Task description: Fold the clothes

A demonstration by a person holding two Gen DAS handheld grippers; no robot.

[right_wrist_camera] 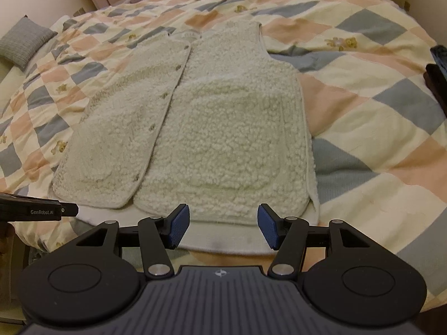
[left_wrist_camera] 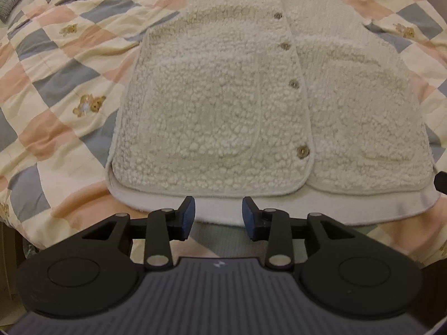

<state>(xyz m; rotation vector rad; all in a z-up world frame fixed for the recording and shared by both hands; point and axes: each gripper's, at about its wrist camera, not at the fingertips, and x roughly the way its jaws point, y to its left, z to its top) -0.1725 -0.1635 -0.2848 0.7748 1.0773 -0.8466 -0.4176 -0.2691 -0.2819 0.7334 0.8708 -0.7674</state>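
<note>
Both grippers, left gripper (left_wrist_camera: pixel 218 213) and right gripper (right_wrist_camera: pixel 223 224), are black with silver pivot screws, ribbed grey bodies, blue-padded fingers (right_wrist_camera: pixel 178 224).

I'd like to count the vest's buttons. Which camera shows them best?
The left wrist view: the buttons run up the fleece vest close and sharp. In the right wrist view they look small, dim and off-centre.

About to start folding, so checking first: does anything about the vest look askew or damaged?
Nothing stands out. The fleece vest lies flat and buttoned on the patchwork quilt, with no visible damage. Both tools, left and right, are open at its hem.
</note>
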